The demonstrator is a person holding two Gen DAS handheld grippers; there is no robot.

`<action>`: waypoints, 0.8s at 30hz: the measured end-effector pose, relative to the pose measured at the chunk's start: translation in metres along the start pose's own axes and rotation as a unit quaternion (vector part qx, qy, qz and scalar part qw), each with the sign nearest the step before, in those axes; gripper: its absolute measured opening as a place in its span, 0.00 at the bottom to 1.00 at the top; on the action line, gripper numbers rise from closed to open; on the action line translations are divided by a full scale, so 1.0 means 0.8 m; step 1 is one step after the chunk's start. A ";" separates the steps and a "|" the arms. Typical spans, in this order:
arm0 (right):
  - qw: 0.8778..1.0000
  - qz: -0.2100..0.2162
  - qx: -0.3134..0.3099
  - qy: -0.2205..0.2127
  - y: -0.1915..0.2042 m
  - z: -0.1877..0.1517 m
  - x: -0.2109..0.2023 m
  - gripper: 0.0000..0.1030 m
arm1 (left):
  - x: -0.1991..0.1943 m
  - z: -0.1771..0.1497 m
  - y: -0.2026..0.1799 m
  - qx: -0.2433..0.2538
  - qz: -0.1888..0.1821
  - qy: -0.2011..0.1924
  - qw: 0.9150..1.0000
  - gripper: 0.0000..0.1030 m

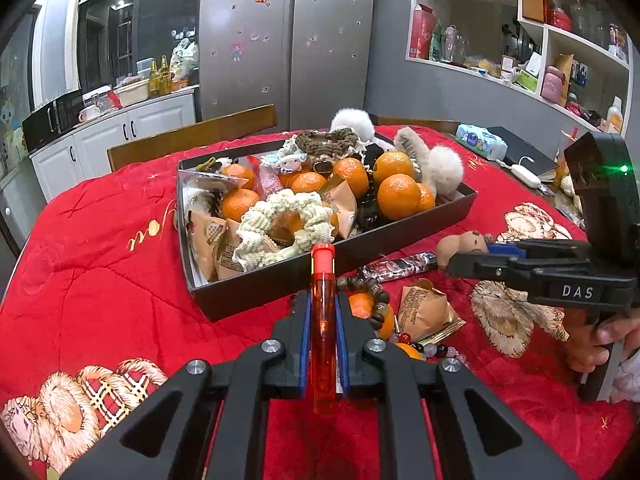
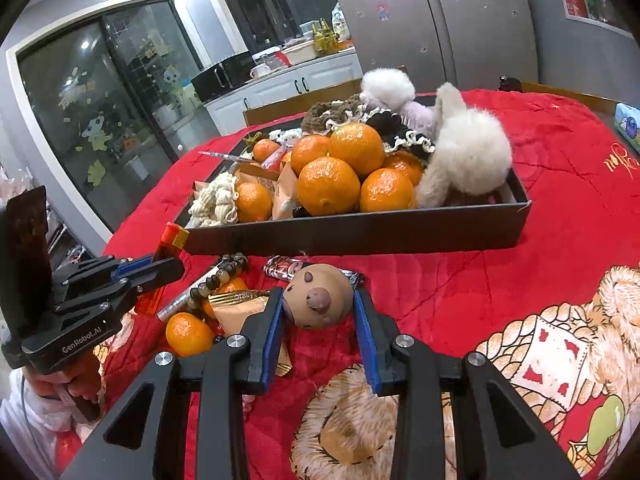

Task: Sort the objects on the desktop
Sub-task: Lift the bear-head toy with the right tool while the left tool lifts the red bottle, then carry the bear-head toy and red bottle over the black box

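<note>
My left gripper (image 1: 323,304) is shut on an orange-red lighter (image 1: 322,308), held above the red cloth just short of the dark box (image 1: 280,280); it also shows in the right wrist view (image 2: 160,268). The box holds oranges (image 1: 398,196), knitted scrunchies (image 1: 280,220), fluffy white pompoms and snack packets. My right gripper (image 2: 318,300) is open with its fingers on either side of a brown capybara toy (image 2: 318,296), not closed on it. Loose beside them lie a bead bracelet (image 1: 374,300), a snack packet (image 1: 424,308), small oranges (image 2: 189,334) and a patterned lighter (image 1: 400,266).
The table wears a red quilted cloth (image 1: 100,260) with bear prints. A tissue pack (image 1: 480,140), dark book and white charger lie at the far right. Wooden chair backs (image 1: 192,136) stand behind the table. A fridge, counter and shelves are beyond.
</note>
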State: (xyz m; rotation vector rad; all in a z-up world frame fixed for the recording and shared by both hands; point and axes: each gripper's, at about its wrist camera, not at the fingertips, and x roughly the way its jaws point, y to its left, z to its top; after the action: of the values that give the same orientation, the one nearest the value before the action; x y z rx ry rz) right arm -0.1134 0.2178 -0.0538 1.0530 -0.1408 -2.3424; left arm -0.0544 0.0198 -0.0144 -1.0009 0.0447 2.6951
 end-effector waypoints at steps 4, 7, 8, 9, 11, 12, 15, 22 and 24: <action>1.000 0.001 -0.002 -0.004 0.004 0.003 -0.003 0.32 | 0.000 0.000 -0.001 0.001 -0.001 0.001 1.000 0.12; 1.000 0.002 -0.006 -0.004 0.006 0.002 -0.004 0.32 | -0.001 0.000 -0.001 0.002 0.000 0.001 1.000 0.12; 1.000 0.002 -0.006 -0.002 0.008 0.002 -0.004 0.32 | 0.000 0.000 -0.001 0.002 0.000 0.001 1.000 0.12; 1.000 0.002 -0.006 -0.001 0.008 0.001 -0.004 0.32 | -0.001 0.000 -0.001 0.001 0.001 0.000 1.000 0.12; 1.000 0.003 -0.004 0.000 0.007 0.001 -0.003 0.32 | -0.001 0.000 -0.001 0.002 0.002 -0.001 1.000 0.12; 1.000 0.003 -0.002 0.000 0.007 0.001 -0.003 0.32 | -0.001 0.001 0.000 0.002 0.003 -0.002 1.000 0.12; 1.000 0.009 0.004 0.000 0.008 0.002 -0.005 0.32 | -0.001 0.001 0.001 0.002 0.005 -0.002 1.000 0.12; 1.000 0.011 -0.007 -0.003 0.014 0.005 -0.010 0.32 | -0.005 0.004 0.000 0.008 0.008 -0.005 1.000 0.12; 1.000 0.010 -0.010 -0.005 0.017 0.007 -0.012 0.32 | -0.008 0.006 0.001 0.008 0.008 -0.007 1.000 0.12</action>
State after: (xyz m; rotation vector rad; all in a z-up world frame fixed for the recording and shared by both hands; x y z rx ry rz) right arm -0.1064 0.2108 -0.0397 1.0249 -0.1312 -2.3277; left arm -0.0533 0.0183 -0.0068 -0.9811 0.0716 2.7119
